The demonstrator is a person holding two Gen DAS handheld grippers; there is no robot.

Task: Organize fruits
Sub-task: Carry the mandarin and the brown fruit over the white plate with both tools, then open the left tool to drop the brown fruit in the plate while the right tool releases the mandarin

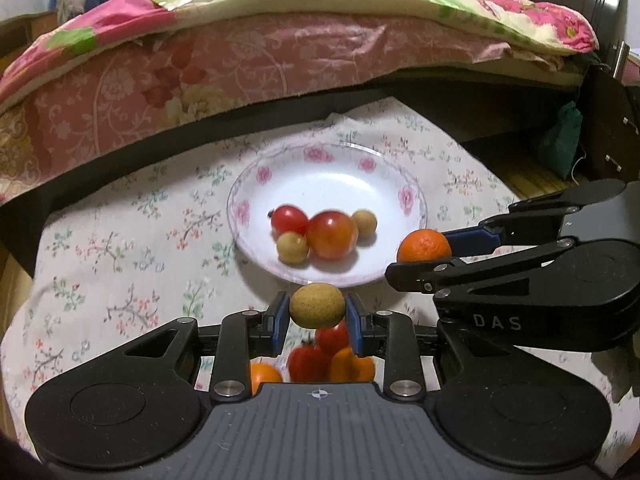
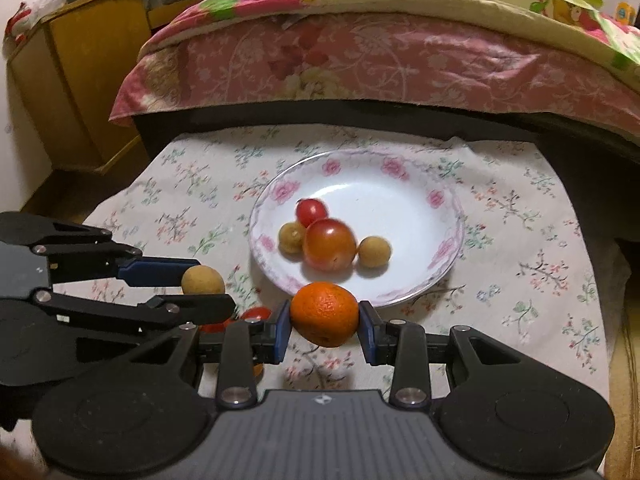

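The left gripper (image 1: 317,312) is clamped on a small tan round fruit (image 1: 317,311), pinched between its two blue pads, and the fruit hangs just short of the near rim of the plate (image 1: 320,176), above the cloth. The right gripper (image 2: 325,314) is clamped on an orange (image 2: 324,313) in the same way, held at the near rim of the plate (image 2: 400,184) and overlapping that edge in the right wrist view. From the left camera the orange (image 1: 424,245) shows off to the right of the left jaws, just beside the plate's right edge; from the right camera the tan fruit (image 2: 203,280) shows to the left of the right jaws, apart from the plate.

Ahead of both jaws the white plate with pink flowers holds four fruits grouped in its near half: a large red tomato (image 1: 332,235), a smaller red tomato (image 1: 289,220) behind and left of it, and two small tan fruits (image 1: 293,246) flanking the large one. The far half of the plate is bare white.

Beneath and behind the left jaws, loose fruit (image 1: 320,356) lies on the cloth: red ones and orange ones, partly hidden by the gripper body.

The flowered cloth (image 1: 120,248) spreads wide to the left of the left jaws and to the right of the right jaws. Beyond the plate a dark bed frame and pink bedding (image 1: 200,64) close off the far edge
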